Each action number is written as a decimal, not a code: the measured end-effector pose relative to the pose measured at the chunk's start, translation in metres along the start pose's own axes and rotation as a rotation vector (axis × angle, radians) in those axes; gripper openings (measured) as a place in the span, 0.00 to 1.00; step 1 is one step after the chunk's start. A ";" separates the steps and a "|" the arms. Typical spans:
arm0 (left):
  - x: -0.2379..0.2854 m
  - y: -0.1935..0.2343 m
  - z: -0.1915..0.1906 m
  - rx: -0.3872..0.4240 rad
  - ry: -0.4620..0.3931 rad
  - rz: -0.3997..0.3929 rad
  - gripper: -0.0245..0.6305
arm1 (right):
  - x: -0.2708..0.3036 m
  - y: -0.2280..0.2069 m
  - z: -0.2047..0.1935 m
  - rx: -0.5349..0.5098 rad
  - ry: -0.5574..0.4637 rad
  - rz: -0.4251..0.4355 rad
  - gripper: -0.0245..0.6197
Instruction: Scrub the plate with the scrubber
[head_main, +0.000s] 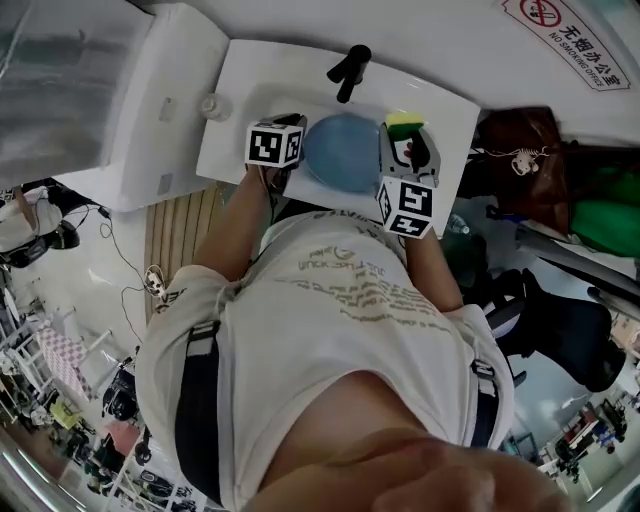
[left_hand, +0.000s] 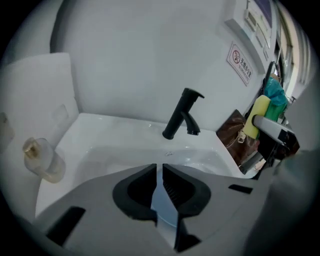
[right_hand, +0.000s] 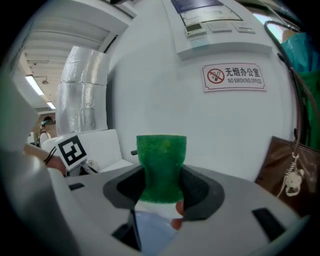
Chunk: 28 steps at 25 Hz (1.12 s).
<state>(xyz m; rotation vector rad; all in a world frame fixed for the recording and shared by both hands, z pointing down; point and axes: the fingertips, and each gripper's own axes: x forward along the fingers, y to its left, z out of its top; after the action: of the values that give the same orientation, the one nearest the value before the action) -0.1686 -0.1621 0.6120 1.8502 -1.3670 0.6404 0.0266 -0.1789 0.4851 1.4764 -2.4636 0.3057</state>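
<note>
Over the sink (head_main: 250, 75), left tool (left_hand: 159, 166) pinches plate (left_hand: 163, 206), right tool (right_hand: 163, 168) squeezes scrubber (right_hand: 161, 147).

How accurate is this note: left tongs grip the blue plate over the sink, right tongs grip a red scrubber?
One error: the scrubber is green, not red, as the right gripper view shows. The rest stands: left tongs grip the blue plate over the sink, right tongs grip the scrubber.

Left tongs (left_hand: 160, 172) pinched together — right tongs (right_hand: 161, 175) clamped; held side by side.
</note>
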 end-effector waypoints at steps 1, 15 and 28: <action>0.006 0.005 -0.002 0.000 0.033 -0.024 0.07 | -0.001 -0.002 0.000 0.004 0.003 -0.022 0.37; 0.095 0.026 -0.098 -0.216 0.540 -0.274 0.28 | -0.031 -0.019 -0.015 0.038 0.043 -0.221 0.37; 0.103 -0.004 -0.147 -0.469 0.760 -0.428 0.22 | -0.035 -0.032 -0.013 0.028 0.048 -0.256 0.37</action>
<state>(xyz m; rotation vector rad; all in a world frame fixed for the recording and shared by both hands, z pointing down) -0.1277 -0.1047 0.7775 1.2534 -0.5332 0.6311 0.0720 -0.1607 0.4879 1.7502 -2.2097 0.3206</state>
